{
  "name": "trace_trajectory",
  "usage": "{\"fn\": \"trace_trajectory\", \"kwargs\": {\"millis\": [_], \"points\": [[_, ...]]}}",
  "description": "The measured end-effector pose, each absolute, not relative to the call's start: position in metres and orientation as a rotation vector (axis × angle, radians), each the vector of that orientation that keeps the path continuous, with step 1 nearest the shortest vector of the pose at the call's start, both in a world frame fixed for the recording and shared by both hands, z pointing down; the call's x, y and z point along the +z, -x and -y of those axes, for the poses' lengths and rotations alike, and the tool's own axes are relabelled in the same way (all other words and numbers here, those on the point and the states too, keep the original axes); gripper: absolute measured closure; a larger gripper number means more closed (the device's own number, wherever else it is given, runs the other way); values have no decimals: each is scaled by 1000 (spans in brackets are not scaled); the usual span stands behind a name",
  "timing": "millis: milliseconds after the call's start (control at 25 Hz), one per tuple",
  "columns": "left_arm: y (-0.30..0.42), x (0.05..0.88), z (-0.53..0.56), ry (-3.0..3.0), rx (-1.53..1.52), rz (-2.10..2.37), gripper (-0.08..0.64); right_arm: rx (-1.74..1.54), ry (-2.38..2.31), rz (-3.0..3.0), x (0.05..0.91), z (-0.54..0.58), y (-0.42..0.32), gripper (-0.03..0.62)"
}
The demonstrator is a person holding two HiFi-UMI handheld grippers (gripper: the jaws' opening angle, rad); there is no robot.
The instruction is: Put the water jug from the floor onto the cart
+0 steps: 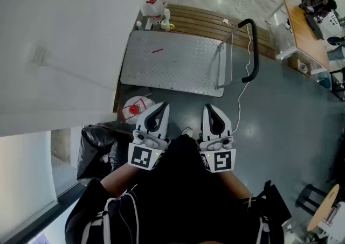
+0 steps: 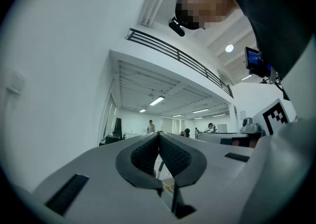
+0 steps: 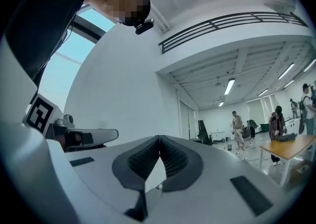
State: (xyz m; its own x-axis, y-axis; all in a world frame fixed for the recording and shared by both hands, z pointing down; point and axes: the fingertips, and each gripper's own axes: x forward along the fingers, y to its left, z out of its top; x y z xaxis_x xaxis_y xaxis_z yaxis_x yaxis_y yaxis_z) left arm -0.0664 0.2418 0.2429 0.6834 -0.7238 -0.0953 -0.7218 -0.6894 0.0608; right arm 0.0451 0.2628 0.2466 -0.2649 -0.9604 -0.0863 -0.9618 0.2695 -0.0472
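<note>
A clear water jug with a red cap and label stands on the grey floor by the white wall, just left of my left gripper. The cart, a flat metal platform with a black push handle, lies beyond it with its deck bare except for a small red mark. My right gripper hovers beside the left one, level and close to my body. Both are shut with nothing between the pads, as the left gripper and right gripper views confirm. Those views show only the hall.
Several more jugs stand at the cart's far end by a wooden pallet. A black rubbish bag sits at my left. A white cable trails past the handle. A desk and a stool are at the right.
</note>
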Motion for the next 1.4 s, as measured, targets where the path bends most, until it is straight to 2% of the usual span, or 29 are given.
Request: {"fn": "trace_trajectory", "kwargs": {"millis": [800, 1400], "points": [[40, 239, -257, -2792, -275, 1395, 541, 71, 1769, -2470, 243, -296, -76, 574], [26, 264, -285, -2753, -196, 1448, 541, 0, 1779, -2473, 269, -316, -97, 574]]}}
